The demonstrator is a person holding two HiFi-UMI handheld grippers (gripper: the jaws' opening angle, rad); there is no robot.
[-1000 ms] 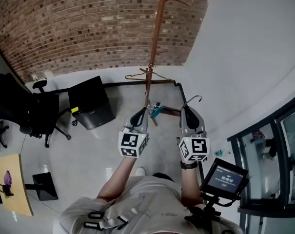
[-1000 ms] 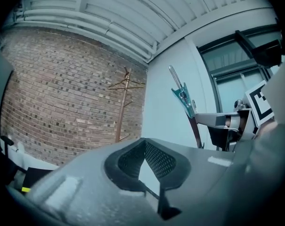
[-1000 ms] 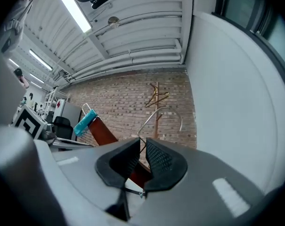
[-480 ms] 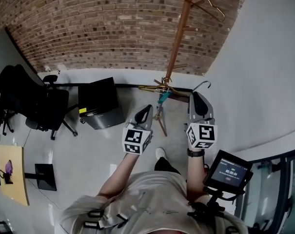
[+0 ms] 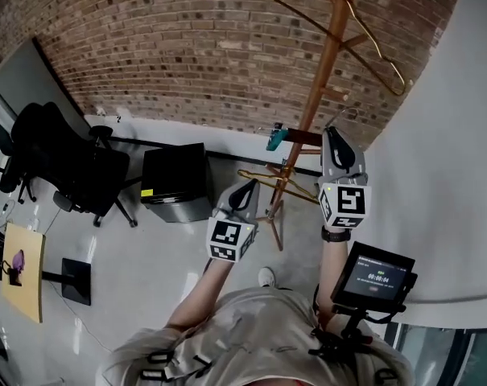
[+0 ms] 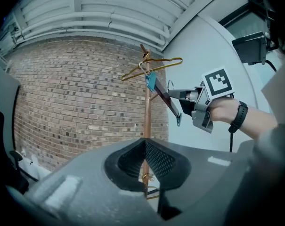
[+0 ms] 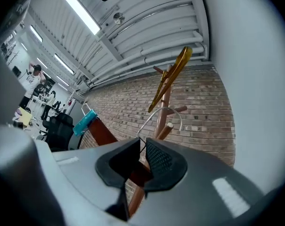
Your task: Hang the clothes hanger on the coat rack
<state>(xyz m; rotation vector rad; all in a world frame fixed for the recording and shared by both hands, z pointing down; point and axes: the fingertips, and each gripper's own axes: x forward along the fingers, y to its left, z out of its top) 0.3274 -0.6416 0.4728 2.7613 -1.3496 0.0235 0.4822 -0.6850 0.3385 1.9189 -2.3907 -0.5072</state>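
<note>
A wooden coat rack (image 5: pixel 319 87) stands by the brick wall. A gold wire hanger (image 5: pixel 372 39) hangs at its top and another (image 5: pixel 267 179) lies low on the pole. My right gripper (image 5: pixel 333 135) is shut on a dark brown wooden hanger (image 5: pixel 301 137) with a teal clip (image 5: pixel 275 139), held beside the pole. In the right gripper view the brown hanger (image 7: pixel 104 133) runs left from the jaws and its metal hook (image 7: pixel 163 114) curves before a rack peg (image 7: pixel 165 130). My left gripper (image 5: pixel 245 190) is shut on nothing, left of the pole (image 6: pixel 146 112).
A black office chair (image 5: pixel 66 167) and a black cabinet (image 5: pixel 175 183) stand to the left by the brick wall. A yellow table (image 5: pixel 22 272) is at far left. A small screen (image 5: pixel 376 276) hangs by my right arm. A white wall (image 5: pixel 460 151) closes the right side.
The view has tilted up toward the rack's top. My right gripper has risen with the brown hanger along the pole. The left gripper stays lower, still shut.
</note>
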